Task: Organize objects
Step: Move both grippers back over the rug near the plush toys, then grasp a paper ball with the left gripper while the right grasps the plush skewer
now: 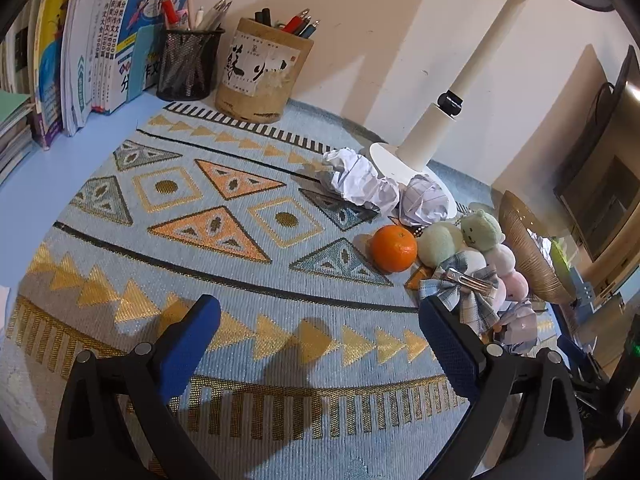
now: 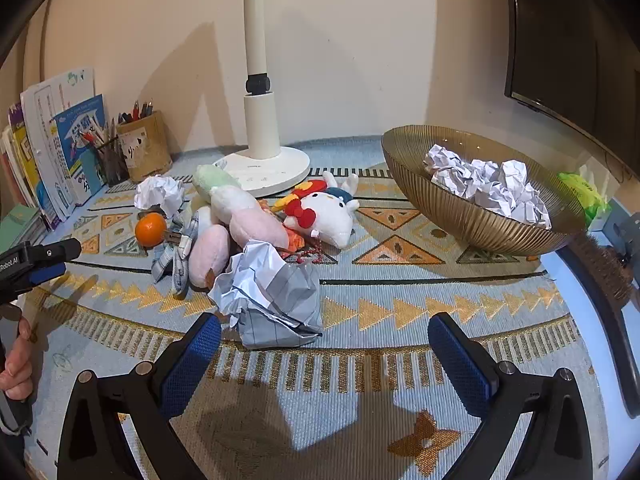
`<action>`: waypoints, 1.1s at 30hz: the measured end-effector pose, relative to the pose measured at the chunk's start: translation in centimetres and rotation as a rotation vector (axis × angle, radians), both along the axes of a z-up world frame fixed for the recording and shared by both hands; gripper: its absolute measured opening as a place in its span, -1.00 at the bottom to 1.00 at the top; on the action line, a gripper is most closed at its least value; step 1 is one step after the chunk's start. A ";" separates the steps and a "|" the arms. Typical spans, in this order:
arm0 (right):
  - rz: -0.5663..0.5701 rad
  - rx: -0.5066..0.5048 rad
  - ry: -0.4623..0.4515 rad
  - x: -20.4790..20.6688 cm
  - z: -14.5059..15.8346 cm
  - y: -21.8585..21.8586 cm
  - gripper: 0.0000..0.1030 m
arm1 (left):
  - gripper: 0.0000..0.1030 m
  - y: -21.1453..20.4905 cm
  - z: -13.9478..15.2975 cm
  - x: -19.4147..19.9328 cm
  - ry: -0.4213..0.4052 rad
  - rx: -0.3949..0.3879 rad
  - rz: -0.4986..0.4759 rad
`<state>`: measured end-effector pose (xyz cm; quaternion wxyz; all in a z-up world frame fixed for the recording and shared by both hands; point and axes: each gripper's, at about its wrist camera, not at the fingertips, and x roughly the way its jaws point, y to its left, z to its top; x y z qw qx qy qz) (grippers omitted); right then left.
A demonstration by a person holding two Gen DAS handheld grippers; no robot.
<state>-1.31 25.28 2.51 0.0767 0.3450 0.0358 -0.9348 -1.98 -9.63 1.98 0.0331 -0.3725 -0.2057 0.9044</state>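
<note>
A crumpled lined paper ball (image 2: 272, 300) lies on the patterned mat just ahead of my right gripper (image 2: 324, 330), which stands open and empty, the ball near its left finger. Behind it lie a pile of plush toys (image 2: 240, 216), a white cat plush (image 2: 328, 216), an orange (image 2: 150, 229) and another paper ball (image 2: 158, 194). A gold ribbed bowl (image 2: 472, 220) at the right holds several crumpled paper balls (image 2: 488, 188). My left gripper (image 1: 320, 312) is open over bare mat; the orange (image 1: 393, 248), two paper balls (image 1: 362, 178) and plush toys (image 1: 460, 240) lie to its right.
A white lamp base (image 2: 272, 168) stands at the back centre. A mesh pen cup (image 1: 188, 62), a round pen holder (image 1: 262, 70) and upright books (image 1: 88, 40) line the back left. A hand (image 2: 16, 364) holds the other gripper at the left. A dark screen (image 2: 568, 40) hangs right.
</note>
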 end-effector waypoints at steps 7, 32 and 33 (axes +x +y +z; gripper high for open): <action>-0.001 0.014 0.003 -0.1 0.0 0.0 1.00 | 0.92 0.4 1.0 -1.6 -0.055 0.014 -0.065; 0.220 0.047 -0.086 -10.3 1.1 -6.1 -0.43 | -0.48 3.4 5.0 -13.1 0.035 -0.149 -0.222; 0.223 0.009 -0.058 -9.8 1.8 -5.9 -0.43 | -0.48 3.2 6.0 -11.9 0.056 -0.128 -0.228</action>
